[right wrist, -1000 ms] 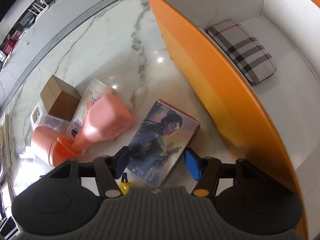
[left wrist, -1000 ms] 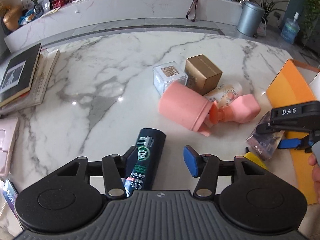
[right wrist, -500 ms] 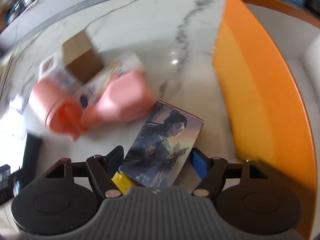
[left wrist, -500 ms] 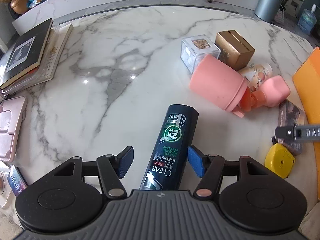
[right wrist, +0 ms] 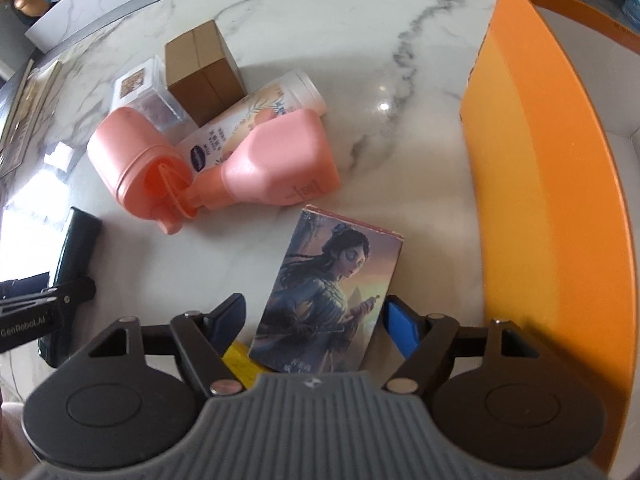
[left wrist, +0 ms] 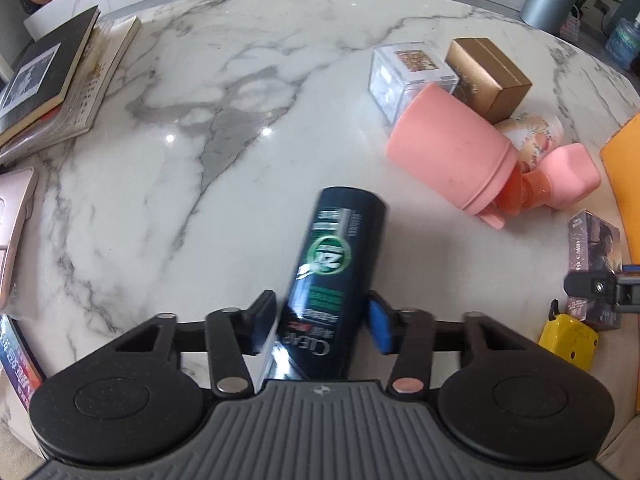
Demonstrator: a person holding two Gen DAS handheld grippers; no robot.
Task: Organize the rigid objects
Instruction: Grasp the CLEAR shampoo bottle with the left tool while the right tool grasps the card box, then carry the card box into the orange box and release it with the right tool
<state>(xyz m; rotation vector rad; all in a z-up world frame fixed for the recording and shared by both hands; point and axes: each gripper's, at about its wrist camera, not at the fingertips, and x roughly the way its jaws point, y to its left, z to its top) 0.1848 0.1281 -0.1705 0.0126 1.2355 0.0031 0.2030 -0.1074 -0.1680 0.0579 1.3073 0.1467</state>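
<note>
A dark shampoo bottle point(left wrist: 336, 280) lies on the marble table point(left wrist: 240, 100), its lower part between the fingers of my left gripper point(left wrist: 322, 318). The jaws are closing and both blue pads touch its sides; the bottle looks blurred and tipped. My right gripper point(right wrist: 314, 322) stands open over a flat box with a painted figure point(right wrist: 332, 292), its pads clear of the box's edges. A yellow tape measure point(right wrist: 240, 364) pokes out under that box. The orange storage box point(right wrist: 540, 160) rises just to the right.
A pink tumbler point(left wrist: 452, 160), a pink bottle point(left wrist: 568, 184), a cream tube point(left wrist: 532, 132), a clear cube box point(left wrist: 404, 72) and a gold box point(left wrist: 488, 72) huddle together. Stacked books point(left wrist: 44, 84) and a pink case point(left wrist: 12, 232) line the left edge.
My left gripper has come down over the shampoo bottle and its jaws have narrowed onto it. The right wrist has rolled, so the picture box now lies straighter between wider fingers.
</note>
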